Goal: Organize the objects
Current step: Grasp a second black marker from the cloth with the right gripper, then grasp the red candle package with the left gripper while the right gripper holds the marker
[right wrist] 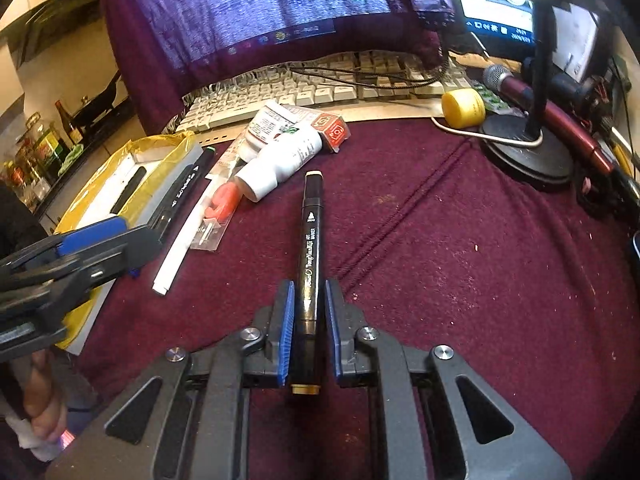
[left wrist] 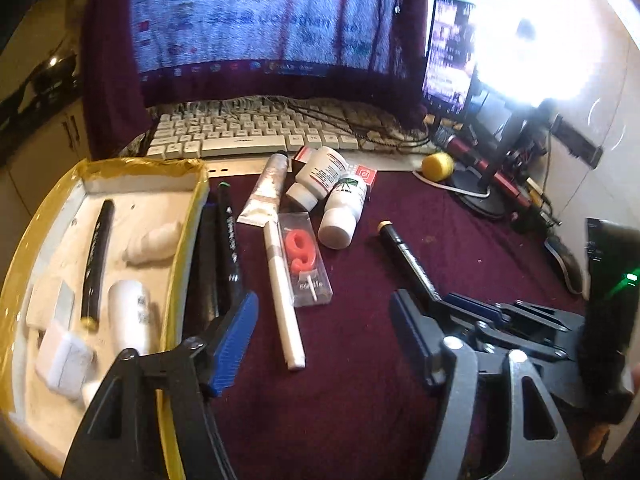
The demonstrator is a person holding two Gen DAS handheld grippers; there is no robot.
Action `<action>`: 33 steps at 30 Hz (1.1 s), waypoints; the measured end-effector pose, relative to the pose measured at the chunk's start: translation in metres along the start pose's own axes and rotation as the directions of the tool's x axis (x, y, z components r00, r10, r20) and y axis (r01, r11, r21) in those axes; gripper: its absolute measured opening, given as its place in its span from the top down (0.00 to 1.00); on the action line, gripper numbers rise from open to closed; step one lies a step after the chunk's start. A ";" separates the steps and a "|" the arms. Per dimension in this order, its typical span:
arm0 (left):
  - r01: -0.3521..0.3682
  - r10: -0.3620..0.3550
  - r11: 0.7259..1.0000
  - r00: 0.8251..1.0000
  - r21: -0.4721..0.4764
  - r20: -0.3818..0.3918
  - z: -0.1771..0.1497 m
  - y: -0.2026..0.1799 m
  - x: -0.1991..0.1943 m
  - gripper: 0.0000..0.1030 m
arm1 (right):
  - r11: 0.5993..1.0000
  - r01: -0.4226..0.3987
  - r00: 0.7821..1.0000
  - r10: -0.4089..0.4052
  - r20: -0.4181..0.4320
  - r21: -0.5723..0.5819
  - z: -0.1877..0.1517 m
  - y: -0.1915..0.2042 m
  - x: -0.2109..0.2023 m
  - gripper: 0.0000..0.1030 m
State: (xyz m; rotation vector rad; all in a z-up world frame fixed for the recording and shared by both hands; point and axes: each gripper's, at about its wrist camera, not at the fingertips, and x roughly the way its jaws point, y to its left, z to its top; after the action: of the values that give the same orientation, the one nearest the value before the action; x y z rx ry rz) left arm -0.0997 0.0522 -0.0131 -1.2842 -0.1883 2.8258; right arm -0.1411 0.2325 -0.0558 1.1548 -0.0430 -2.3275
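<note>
A black art marker (right wrist: 309, 256) lies on the maroon cloth between the blue pads of my right gripper (right wrist: 309, 292). The jaws flank it with small gaps on both sides. The same marker (left wrist: 404, 254) and right gripper (left wrist: 476, 312) show in the left wrist view. My left gripper (left wrist: 320, 320) is open and empty above the cloth beside a yellow-taped tray (left wrist: 192, 216). The tray holds a black marker (left wrist: 96, 260) and white items. Loose on the cloth lie a white pen (left wrist: 282, 292), a red "9" candle pack (left wrist: 304, 258), white bottles (left wrist: 344, 208), a tube (left wrist: 266, 190) and black markers (left wrist: 228, 240).
A keyboard (left wrist: 256, 128) and a cloth-draped monitor (left wrist: 260, 32) stand behind the objects. A yellow cap (left wrist: 438, 166), a microphone stand base (right wrist: 524, 156) and cables sit at the back right. A phone (left wrist: 448, 56) stands by a bright light.
</note>
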 end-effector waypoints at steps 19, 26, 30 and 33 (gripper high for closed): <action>-0.077 0.082 0.996 0.990 0.046 -0.115 0.029 -0.015 0.069 0.62 | 0.999 -0.010 1.000 0.010 -0.006 0.049 0.000 -0.011 -0.001 0.87; -0.138 0.146 0.988 0.980 0.068 -0.132 0.030 -0.015 0.089 0.74 | 0.998 -0.012 1.000 0.012 -0.004 0.056 -0.001 -0.010 -0.002 0.87; -0.120 0.127 0.991 0.983 0.058 -0.133 0.015 -0.010 0.077 0.77 | 0.998 -0.016 1.000 0.016 -0.008 0.065 -0.001 -0.013 -0.003 0.87; -0.095 0.105 0.993 0.984 0.073 -0.146 -0.003 -0.012 0.059 0.77 | 0.998 -0.014 1.000 0.015 -0.019 0.063 -0.001 -0.013 0.000 0.86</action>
State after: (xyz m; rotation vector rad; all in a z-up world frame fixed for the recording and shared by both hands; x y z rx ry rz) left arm -0.1365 0.0686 -0.0582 -1.5249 -0.0272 2.7731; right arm -0.1463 0.2433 -0.0593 1.2034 -0.1184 -2.3174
